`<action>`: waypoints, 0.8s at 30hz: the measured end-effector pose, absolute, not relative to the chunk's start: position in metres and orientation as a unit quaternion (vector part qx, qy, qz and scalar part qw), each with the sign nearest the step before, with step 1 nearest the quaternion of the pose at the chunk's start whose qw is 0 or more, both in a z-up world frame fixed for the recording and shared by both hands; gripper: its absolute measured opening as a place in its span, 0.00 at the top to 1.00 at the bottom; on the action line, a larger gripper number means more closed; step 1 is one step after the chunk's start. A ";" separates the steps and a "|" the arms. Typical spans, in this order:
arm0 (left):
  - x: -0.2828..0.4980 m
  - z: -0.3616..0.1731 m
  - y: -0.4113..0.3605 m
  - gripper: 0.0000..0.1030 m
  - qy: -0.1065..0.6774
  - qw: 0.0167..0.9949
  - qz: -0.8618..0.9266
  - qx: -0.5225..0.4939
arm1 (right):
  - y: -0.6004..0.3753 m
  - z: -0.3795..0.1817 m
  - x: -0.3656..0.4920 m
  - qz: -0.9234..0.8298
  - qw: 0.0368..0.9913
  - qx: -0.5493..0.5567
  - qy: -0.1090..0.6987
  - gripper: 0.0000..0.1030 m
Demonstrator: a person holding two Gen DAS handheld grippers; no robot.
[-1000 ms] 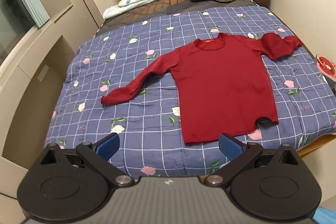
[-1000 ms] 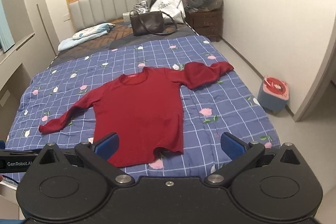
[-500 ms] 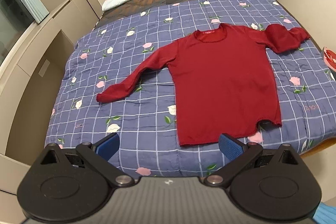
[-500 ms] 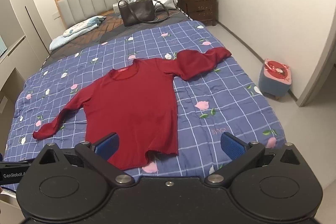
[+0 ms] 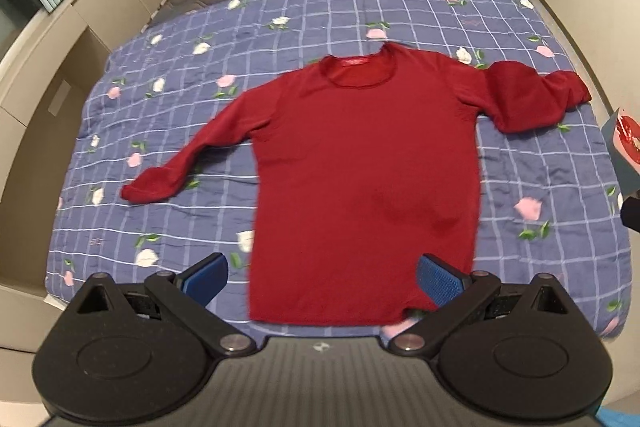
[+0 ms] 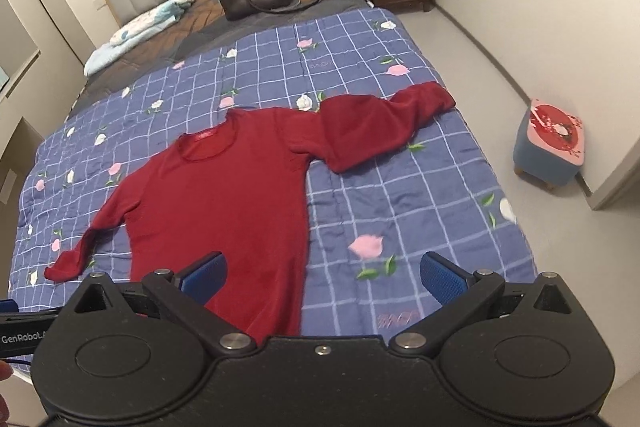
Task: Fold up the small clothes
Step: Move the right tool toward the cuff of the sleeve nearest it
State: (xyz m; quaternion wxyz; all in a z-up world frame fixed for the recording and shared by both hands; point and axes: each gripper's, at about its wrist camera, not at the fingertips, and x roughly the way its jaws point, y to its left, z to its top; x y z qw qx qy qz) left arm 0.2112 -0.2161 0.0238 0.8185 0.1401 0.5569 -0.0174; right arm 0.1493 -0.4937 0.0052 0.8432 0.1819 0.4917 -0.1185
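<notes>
Moved closer over the bed (image 5: 120, 131), both claws gaping, empty. Red sweater (image 5: 360, 163) dead ahead, collar away; hem nearest left claw (image 5: 322, 279), right claw (image 6: 322, 277) over its right edge.

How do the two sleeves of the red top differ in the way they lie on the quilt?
The left sleeve lies stretched out in a single layer, angling down toward the foot of the bed; the right sleeve is doubled over itself and bunched, looking wider and shorter. The left sleeve's cuff lies well out on the quilt; the right sleeve's end reaches close to the quilt's edge. Both are the same red and neither is yet folded onto the body of the top.
</notes>
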 end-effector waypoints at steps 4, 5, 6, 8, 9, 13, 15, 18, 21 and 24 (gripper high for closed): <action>0.239 0.010 -0.260 0.00 0.579 0.804 -0.021 0.135 | -0.532 -0.012 0.178 -0.107 0.833 0.186 0.509 0.00; 0.244 0.008 -0.272 0.00 0.582 0.801 -0.023 0.136 | -0.542 -0.018 0.184 -0.102 0.832 0.188 0.513 0.00; 0.250 0.005 -0.284 0.00 0.586 0.798 -0.026 0.137 | -0.552 -0.024 0.190 -0.097 0.829 0.190 0.517 0.00; 0.257 0.001 -0.305 0.00 0.589 0.795 -0.033 0.141 | -0.570 -0.036 0.199 -0.094 0.824 0.193 0.525 0.00; 0.261 -0.002 -0.315 0.00 0.589 0.794 -0.039 0.143 | -0.578 -0.043 0.204 -0.095 0.821 0.194 0.528 0.00; 0.273 -0.015 -0.349 0.00 0.597 0.786 -0.049 0.155 | -0.611 -0.070 0.222 -0.109 0.809 0.189 0.546 0.00; 0.279 -0.023 -0.362 0.00 0.603 0.780 -0.053 0.158 | -0.625 -0.081 0.231 -0.116 0.803 0.187 0.553 0.00; 0.288 -0.041 -0.377 0.00 0.614 0.771 -0.059 0.157 | -0.645 -0.099 0.244 -0.125 0.797 0.186 0.560 0.00; 0.295 -0.066 -0.388 0.00 0.626 0.763 -0.057 0.155 | -0.662 -0.122 0.258 -0.134 0.789 0.184 0.571 0.00; 0.303 -0.090 -0.393 0.00 0.623 0.766 -0.034 0.152 | -0.676 -0.146 0.270 -0.136 0.789 0.182 0.571 0.00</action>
